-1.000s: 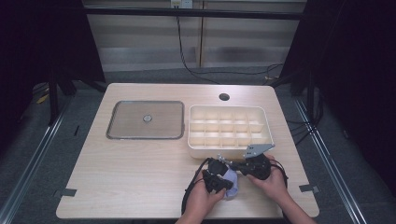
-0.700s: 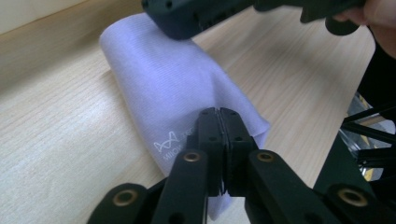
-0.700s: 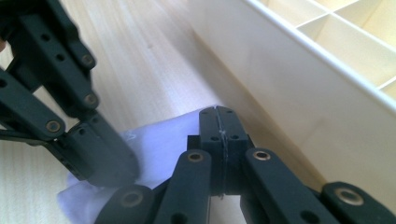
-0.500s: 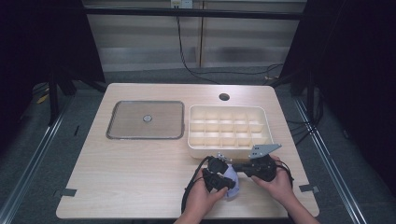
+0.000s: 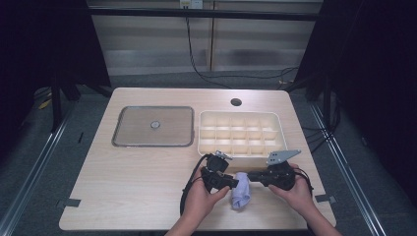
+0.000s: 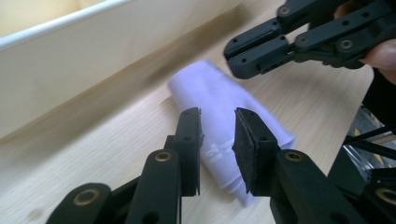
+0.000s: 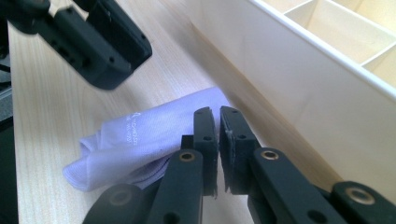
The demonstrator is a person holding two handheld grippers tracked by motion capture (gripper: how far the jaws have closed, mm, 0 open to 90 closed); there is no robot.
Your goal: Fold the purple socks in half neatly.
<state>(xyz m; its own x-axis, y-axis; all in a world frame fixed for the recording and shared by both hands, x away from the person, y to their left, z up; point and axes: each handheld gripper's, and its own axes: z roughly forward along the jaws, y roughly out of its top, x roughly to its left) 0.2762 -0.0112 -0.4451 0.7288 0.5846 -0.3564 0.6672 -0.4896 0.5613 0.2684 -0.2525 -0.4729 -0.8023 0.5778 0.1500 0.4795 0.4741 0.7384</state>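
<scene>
A folded lilac cloth (image 5: 241, 195) lies on the wooden table just in front of the cream compartment tray (image 5: 202, 133). My left gripper (image 5: 234, 183) points at it from the left. In the left gripper view its jaws (image 6: 217, 116) have just been opening and stand apart above the cloth (image 6: 210, 88), with no pad pressing on it. My right gripper (image 5: 250, 176) reaches in from the right. Its jaws (image 7: 218, 114) have just been opening to a thin slit with nothing in it, and the cloth (image 7: 140, 135) lies beside and under them.
The tray's white wall (image 7: 303, 79) runs close beside the right gripper. A flat grey lid (image 5: 153, 126) lies left of the tray. A round hole (image 5: 236, 102) sits in the tabletop near the far edge. The table's front edge is close behind both hands.
The left gripper's jaws have parted and let go of the cloth, and the hand has lifted slightly. The right hand has barely moved. The cloth lies where it was.
</scene>
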